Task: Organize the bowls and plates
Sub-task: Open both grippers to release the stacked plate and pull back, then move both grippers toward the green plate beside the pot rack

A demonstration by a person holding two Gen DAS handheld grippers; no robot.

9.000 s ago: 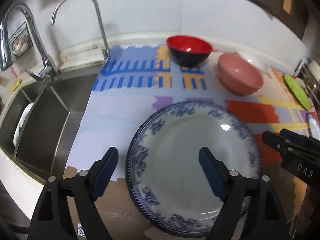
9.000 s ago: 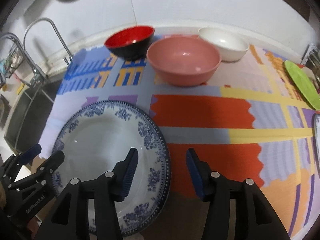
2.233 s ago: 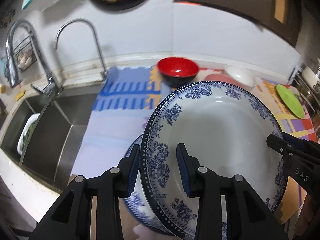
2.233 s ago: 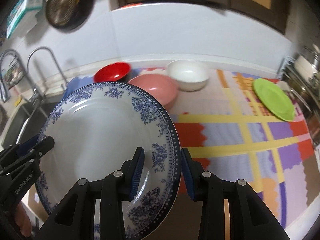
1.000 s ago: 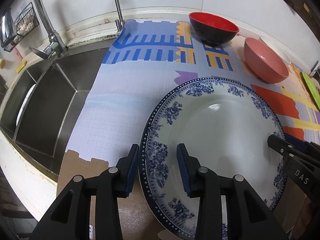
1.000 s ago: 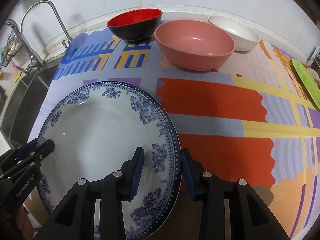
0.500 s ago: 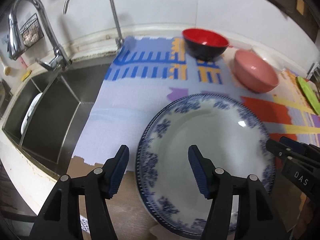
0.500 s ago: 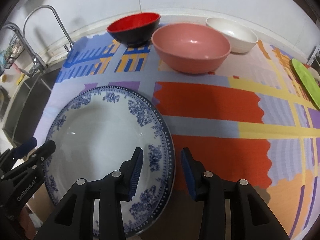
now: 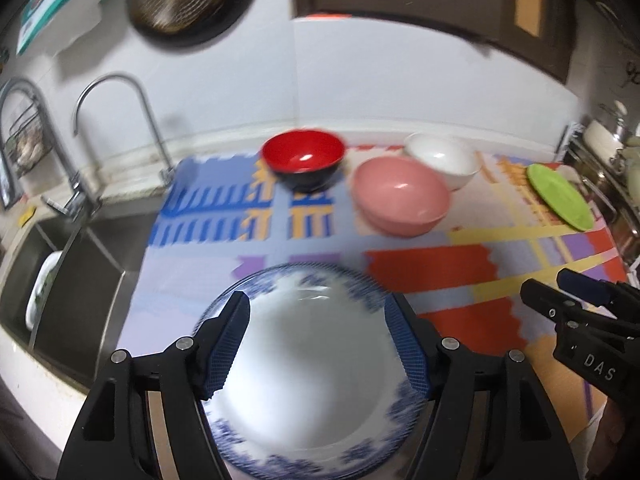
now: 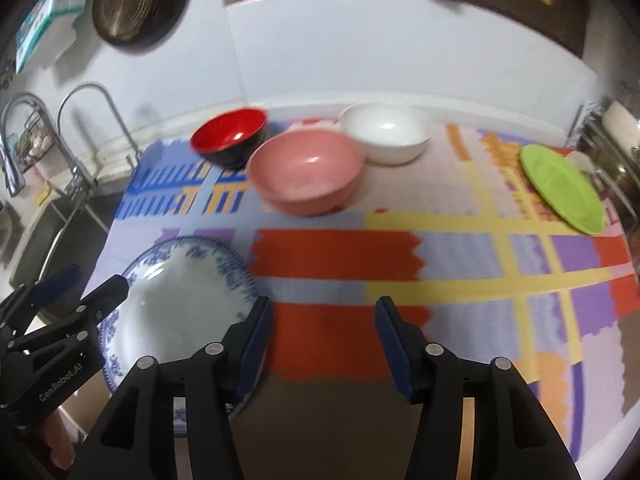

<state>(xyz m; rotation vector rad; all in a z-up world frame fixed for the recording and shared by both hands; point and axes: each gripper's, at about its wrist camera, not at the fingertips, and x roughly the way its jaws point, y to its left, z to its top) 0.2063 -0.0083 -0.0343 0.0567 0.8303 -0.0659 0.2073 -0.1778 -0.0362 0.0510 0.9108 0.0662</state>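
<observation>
Plate stack (image 9: 308, 364): blue-white, released on bench (image 10: 340, 412) near left. Left tool (image 9: 318, 344), right tool (image 10: 322, 336) jaws opening, empty, lifted clear. Bowls, green plate (image 10: 562, 188) remain unsorted.

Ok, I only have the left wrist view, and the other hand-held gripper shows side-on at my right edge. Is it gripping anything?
Observer: No. The right wrist view shows the right hand-held gripper with its jaws opening and only bare mat between them.
Operator: Where's the blue-and-white plate from there?
Observer: The blue-and-white plate lies left of that gripper's left finger, outside the jaws.
Operator: And my gripper?
Observer: The left hand-held gripper sits over the plate's left rim, jaws opening.
</observation>
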